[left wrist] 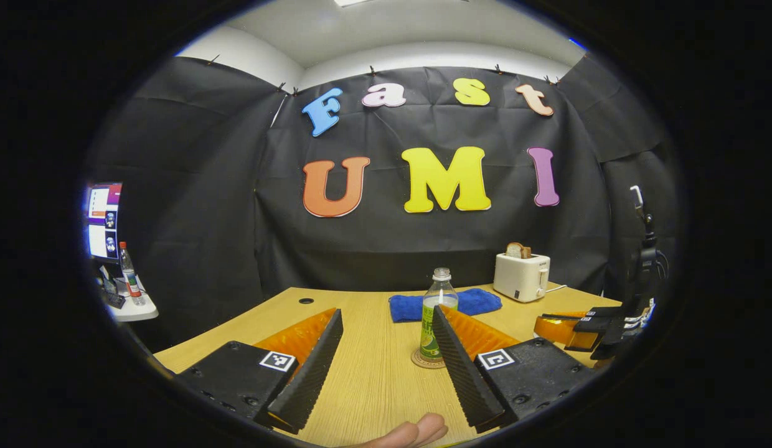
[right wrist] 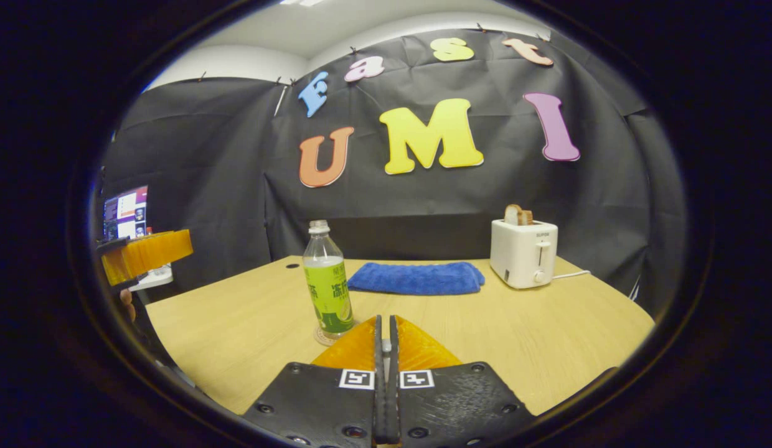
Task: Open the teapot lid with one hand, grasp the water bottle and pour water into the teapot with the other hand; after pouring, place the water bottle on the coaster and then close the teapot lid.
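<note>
Bottle (right wrist: 327, 280) standing upright on the coaster (right wrist: 325, 338), mid-desk (right wrist: 548, 336), in front of a blue cloth (right wrist: 417, 278); toaster (right wrist: 523, 252) at far right. Left hand-held gripper (left wrist: 386, 348) open, empty, fingers spread near the bottle. Right hand-held gripper (right wrist: 386, 348) closed on nothing. No teapot can be made out. Judged stage: bottle placed; remaining move, closing the lid, requires locating the teapot.

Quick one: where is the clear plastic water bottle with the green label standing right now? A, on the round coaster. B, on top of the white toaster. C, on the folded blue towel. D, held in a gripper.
A: the clear plastic water bottle with the green label stands upright on the round coaster, nothing gripping it.
</note>
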Action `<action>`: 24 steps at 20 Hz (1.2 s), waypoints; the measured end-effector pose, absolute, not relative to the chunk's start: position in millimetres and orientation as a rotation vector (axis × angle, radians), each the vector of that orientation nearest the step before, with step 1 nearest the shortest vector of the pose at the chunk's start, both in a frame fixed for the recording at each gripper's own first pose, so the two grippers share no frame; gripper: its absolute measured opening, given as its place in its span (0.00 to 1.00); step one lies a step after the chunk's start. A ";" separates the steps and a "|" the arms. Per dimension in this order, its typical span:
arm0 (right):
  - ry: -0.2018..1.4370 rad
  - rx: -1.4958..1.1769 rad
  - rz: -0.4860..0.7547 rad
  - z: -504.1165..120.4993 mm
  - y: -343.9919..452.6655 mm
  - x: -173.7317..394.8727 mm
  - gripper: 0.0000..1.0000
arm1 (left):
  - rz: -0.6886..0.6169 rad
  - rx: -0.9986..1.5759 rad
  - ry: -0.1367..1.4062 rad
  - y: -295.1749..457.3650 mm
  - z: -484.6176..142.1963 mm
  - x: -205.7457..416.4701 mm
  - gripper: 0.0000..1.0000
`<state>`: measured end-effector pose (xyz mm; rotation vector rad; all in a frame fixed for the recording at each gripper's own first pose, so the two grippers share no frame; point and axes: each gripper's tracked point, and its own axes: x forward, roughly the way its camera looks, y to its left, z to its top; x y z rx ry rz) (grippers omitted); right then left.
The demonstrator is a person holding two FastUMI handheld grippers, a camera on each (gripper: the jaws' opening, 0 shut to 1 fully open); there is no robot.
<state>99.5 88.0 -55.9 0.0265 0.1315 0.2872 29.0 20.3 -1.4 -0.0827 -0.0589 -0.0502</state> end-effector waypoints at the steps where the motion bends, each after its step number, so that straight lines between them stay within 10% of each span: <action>1: 0.141 0.032 0.288 -61.1 88.8 101.8 0.00 | -0.055 -0.088 -0.055 19.1 -2.5 28.1 0.90; 17: 0.178 0.017 0.293 -80.4 99.8 121.1 0.04 | -0.095 -0.070 -0.046 10.7 -8.9 30.0 0.91; 24: 0.117 0.010 0.278 -42.4 95.1 102.2 0.33 | -0.091 -0.097 -0.019 12.5 -11.1 29.7 0.91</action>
